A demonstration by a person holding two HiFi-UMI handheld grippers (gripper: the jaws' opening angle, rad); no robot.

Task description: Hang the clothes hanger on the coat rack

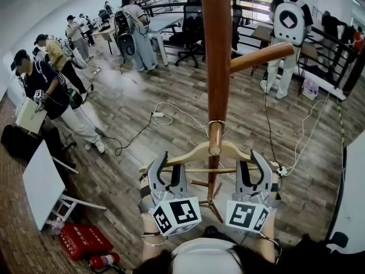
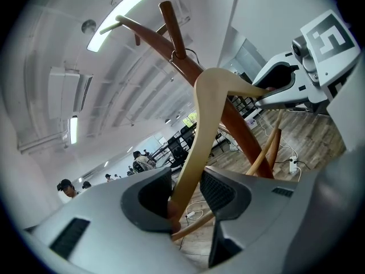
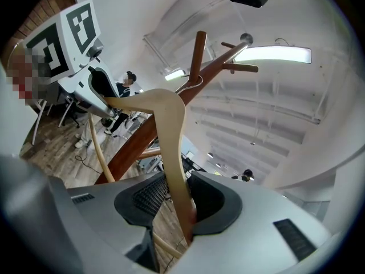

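The pale wooden hanger (image 1: 197, 152) hangs level in front of the brown coat rack pole (image 1: 217, 50). Its wire hook (image 1: 215, 123) loops round a short peg close to the pole. My left gripper (image 1: 165, 169) is shut on the hanger's left arm, and my right gripper (image 1: 252, 167) is shut on its right arm. In the left gripper view the hanger arm (image 2: 197, 141) runs up between the jaws toward the rack (image 2: 191, 67). In the right gripper view the other hanger arm (image 3: 171, 136) is clamped, with the hook (image 3: 191, 83) at the rack's fork (image 3: 197, 56).
A long peg (image 1: 262, 57) juts right from the pole. The rack's feet (image 1: 214, 207) spread under my grippers. Cables (image 1: 162, 116) cross the wooden floor. A white board (image 1: 41, 184), a red case (image 1: 82, 240) and a fire extinguisher (image 1: 102, 261) lie left. Several people stand behind.
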